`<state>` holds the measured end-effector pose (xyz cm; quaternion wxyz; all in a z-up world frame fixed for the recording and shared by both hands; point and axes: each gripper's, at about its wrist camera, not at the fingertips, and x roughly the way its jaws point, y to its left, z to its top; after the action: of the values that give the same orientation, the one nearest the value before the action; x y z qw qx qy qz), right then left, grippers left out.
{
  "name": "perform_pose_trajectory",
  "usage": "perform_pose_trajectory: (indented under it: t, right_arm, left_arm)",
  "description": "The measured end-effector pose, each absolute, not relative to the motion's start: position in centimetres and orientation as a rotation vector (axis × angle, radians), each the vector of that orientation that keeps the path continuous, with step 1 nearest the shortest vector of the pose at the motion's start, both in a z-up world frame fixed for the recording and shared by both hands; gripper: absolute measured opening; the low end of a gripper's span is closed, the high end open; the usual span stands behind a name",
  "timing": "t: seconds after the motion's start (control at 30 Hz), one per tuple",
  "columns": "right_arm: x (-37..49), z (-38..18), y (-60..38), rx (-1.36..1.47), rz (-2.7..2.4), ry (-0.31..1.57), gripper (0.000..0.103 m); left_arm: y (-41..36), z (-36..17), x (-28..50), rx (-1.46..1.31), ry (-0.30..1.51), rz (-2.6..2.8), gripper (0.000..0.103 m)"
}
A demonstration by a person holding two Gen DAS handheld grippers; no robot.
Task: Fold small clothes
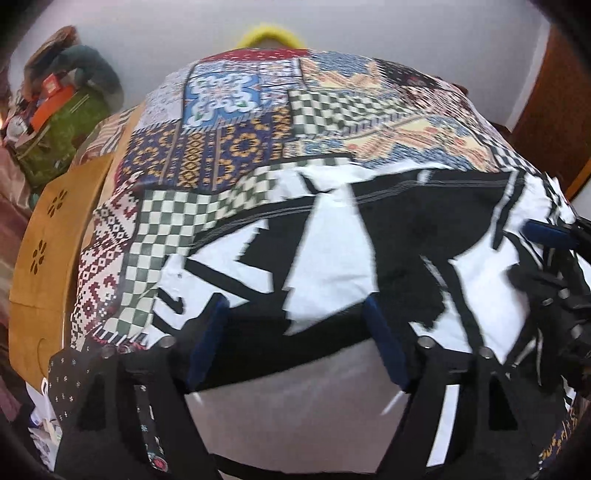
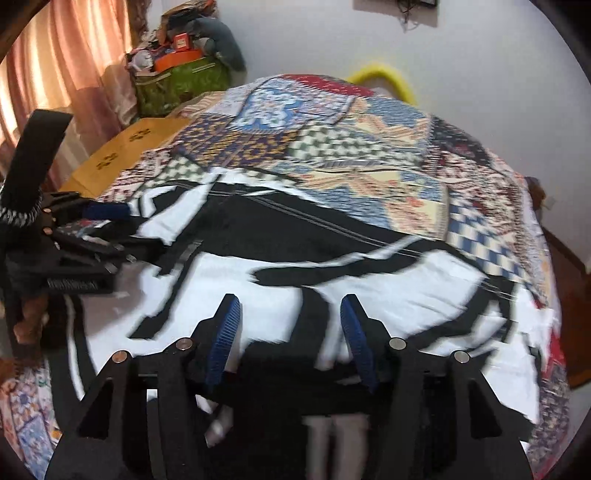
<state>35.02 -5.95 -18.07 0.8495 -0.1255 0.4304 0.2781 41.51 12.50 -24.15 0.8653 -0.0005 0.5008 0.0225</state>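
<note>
A black-and-white patterned garment [image 1: 332, 236] lies spread on a patchwork cloth [image 1: 236, 144] that covers the table. My left gripper [image 1: 295, 317] is open, its blue-padded fingers straddling the garment's near black edge. My right gripper [image 2: 290, 317] is open too, over the near edge of the same garment [image 2: 295, 236]. Neither grips the fabric. The right gripper shows at the right edge of the left wrist view [image 1: 554, 251]. The left gripper shows at the left of the right wrist view [image 2: 92, 229].
A wooden board with flower cut-outs [image 1: 48, 236] sticks out to the left of the patchwork cloth [image 2: 369, 147]. A green bag stuffed with things [image 2: 177, 77] stands at the back left by pink curtains [image 2: 66, 74]. A yellow ring [image 1: 271, 33] lies behind the table.
</note>
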Motion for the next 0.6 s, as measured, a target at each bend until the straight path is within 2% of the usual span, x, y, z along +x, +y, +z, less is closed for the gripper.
perform_pose_trajectory:
  t: [0.07, 0.17, 0.37, 0.6]
  right_arm:
    - [35.2, -18.2, -7.6, -0.277, 0.519, 0.911, 0.06]
    - [35.4, -18.5, -11.1, -0.212, 0.478, 0.942, 0.061]
    - [35.2, -18.4, -16.6, -0.131, 0.374, 0.968, 0.061]
    - [33.4, -16.0, -14.7, -0.101, 0.442, 0.928, 0.061]
  left_arm:
    - [13.5, -24.5, 41.5, -0.002, 1.056, 0.076, 0.08]
    - [15.0, -25.0, 41.1, -0.004, 1.062, 0.105, 0.085]
    - [17.8, -25.1, 39.9, 0.002, 1.075, 0.187, 0.085]
    - [17.8, -22.0, 37.6, -0.004, 1.031, 0.185, 0.085]
